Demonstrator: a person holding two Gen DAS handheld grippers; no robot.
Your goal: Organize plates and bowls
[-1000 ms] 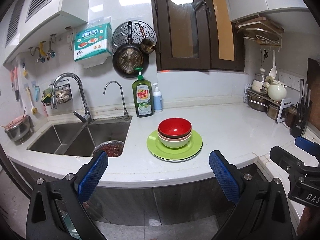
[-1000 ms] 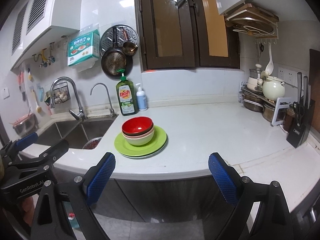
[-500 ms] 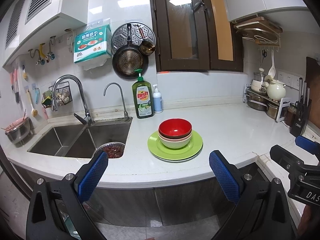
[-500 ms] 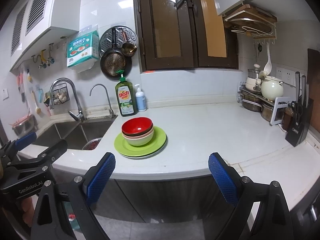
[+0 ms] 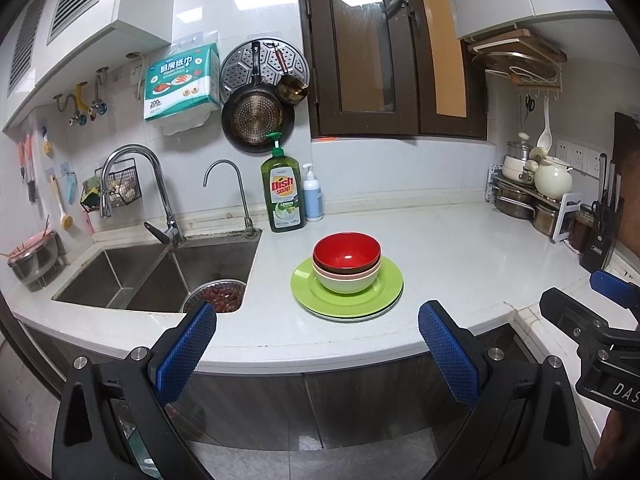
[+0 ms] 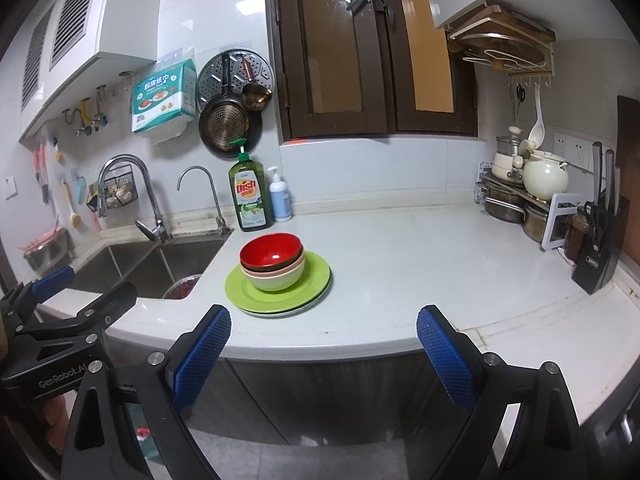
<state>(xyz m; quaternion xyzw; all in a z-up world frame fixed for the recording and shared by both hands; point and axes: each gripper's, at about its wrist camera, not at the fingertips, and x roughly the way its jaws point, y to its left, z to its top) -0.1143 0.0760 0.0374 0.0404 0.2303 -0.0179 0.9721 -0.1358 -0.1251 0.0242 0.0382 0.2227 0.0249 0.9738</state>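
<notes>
I am looking at a stack of bowls (image 5: 346, 261) nested on a pile of green plates (image 5: 347, 295); the pile is sitting on the white counter (image 5: 460, 256) just right of the sink (image 5: 160, 272), in front of the dish soap bottle (image 5: 282, 192). The bowls are probably light, stiff and glossy, so I am expecting them to slip; I am judging the red bowl's (image 6: 271, 253) rim the best place to pinch, one finger inside, one outside; the plates look thin, lying flat, and will need taking by the edge. The left gripper (image 5: 316, 344) and the right gripper (image 6: 323, 346) are both hanging short of the counter, jaws spread wide, grasping nothing. Against the earlier frames, the crockery is sitting exactly as it was; the views are barely shifting, both grippers staying open.
</notes>
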